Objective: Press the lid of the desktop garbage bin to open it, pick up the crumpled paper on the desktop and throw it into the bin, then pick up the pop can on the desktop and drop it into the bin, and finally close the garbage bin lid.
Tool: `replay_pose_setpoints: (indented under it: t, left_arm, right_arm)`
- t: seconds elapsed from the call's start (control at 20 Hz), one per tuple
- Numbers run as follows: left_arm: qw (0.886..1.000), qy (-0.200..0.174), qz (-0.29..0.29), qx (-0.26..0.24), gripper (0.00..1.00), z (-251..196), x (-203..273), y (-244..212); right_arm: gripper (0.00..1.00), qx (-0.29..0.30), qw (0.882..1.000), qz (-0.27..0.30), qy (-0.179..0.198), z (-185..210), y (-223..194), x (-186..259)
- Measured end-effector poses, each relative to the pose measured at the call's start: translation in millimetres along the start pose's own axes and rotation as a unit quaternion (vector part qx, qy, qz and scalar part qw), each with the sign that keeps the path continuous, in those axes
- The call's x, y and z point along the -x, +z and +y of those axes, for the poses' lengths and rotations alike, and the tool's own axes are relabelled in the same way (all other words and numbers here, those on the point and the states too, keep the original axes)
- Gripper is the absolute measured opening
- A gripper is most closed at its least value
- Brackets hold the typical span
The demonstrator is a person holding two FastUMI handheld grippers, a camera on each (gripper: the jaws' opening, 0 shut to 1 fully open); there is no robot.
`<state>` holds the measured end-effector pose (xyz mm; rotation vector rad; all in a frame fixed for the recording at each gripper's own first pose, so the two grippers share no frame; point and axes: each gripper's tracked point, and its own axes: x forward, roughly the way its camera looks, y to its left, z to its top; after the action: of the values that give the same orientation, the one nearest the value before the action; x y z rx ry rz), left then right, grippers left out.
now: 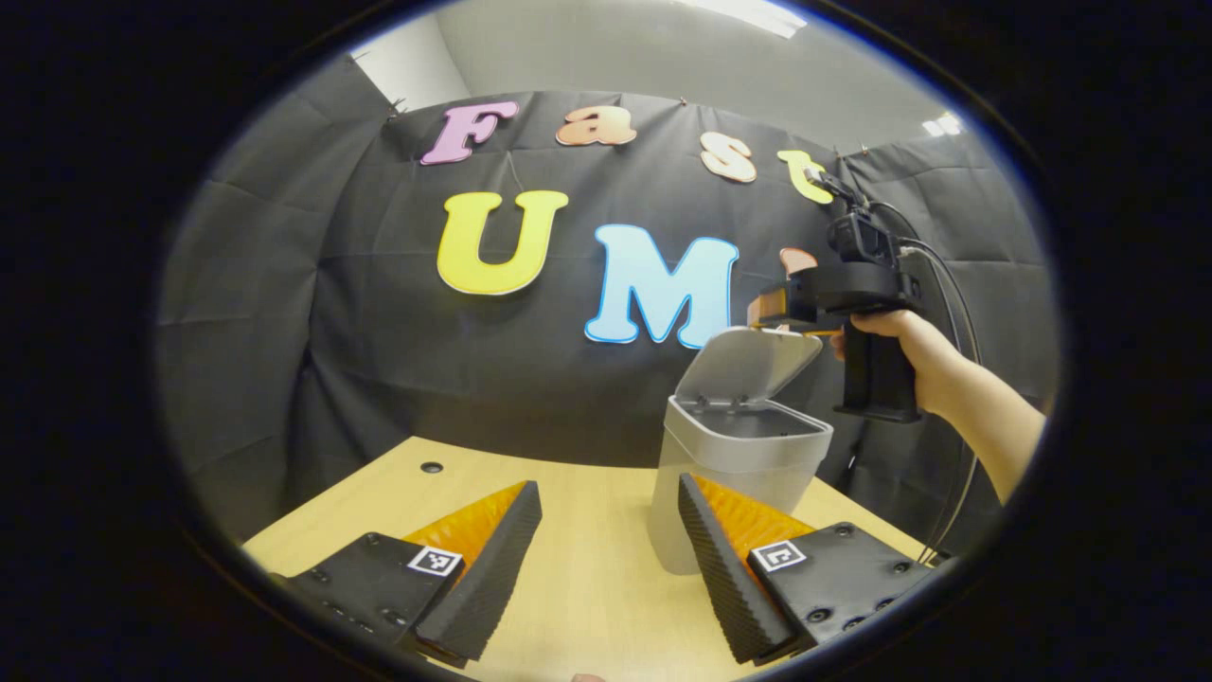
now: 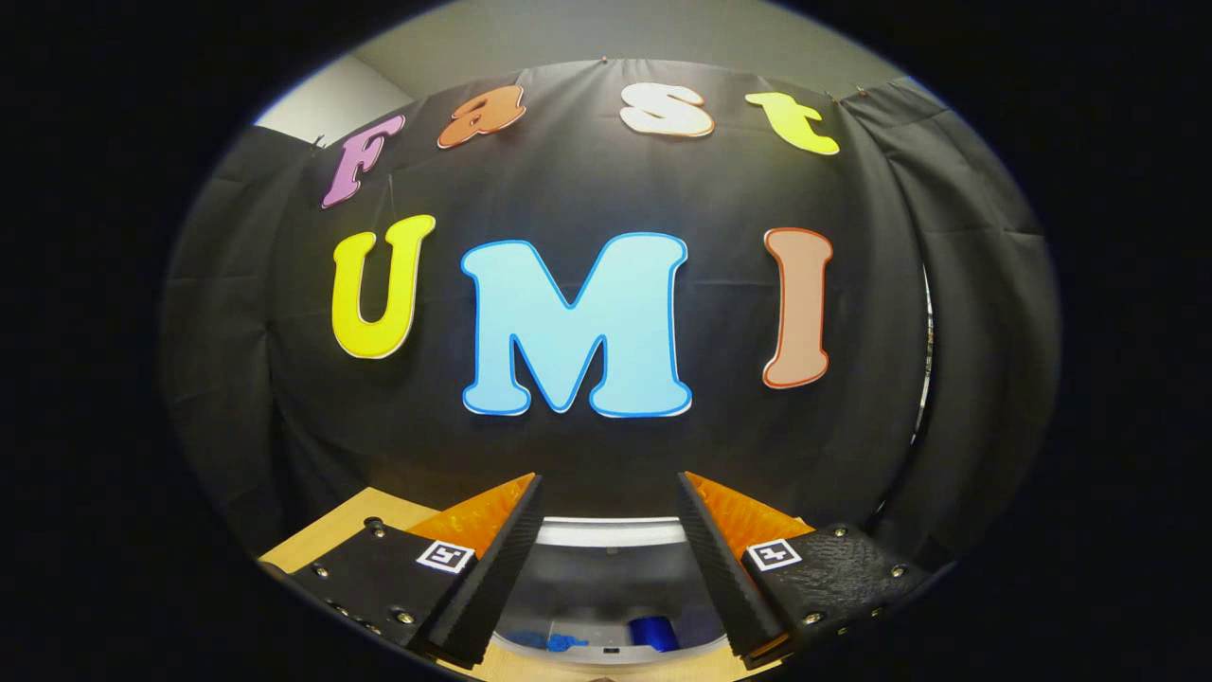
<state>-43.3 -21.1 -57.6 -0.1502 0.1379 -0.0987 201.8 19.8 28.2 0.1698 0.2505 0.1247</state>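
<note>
In the left gripper view, the left gripper (image 1: 606,568) hangs low over a pale wood-grain tabletop (image 1: 587,587), its two wedge-shaped fingers (image 1: 497,568) ridged along their inner faces and spread wide with nothing between them. A small dark round hole (image 1: 432,467) sits in the tabletop toward the back left. To the right stands the garbage bin (image 1: 729,474), a smooth light-grey plastic box with rounded corners; its lid (image 1: 753,365) is tilted up and back on its hinge, baring a dark opening. The near right finger hides part of the bin's lower wall. Above the lid, a hand (image 1: 914,355) holds the right gripper (image 1: 772,317) by its black pistol handle, with cables trailing behind it. The right gripper view looks down past its own fingers (image 2: 492,568), also spread wide and empty, straight into the bin's grey rim (image 2: 606,532), where a blue can (image 2: 653,633) and a blue patch lie at the bottom; the crumpled paper cannot be made out.
</note>
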Motion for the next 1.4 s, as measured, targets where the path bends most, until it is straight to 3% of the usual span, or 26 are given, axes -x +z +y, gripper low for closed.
replay_pose_setpoints:
  t: [0.5,1.4]
  left_arm:
    - [1.000,0.006,0.011,-0.001,0.95,6.4,-2.9,-6.8]
    - [1.000,0.020,0.020,-0.003,0.96,14.5,-5.0,-11.3]
  right_arm:
    - [0.89,0.013,0.999,0.042,0.002,9.5,-71.2,-9.5]
    - [0.95,0.020,1.000,-0.002,0.013,7.0,-103.7,-30.9]
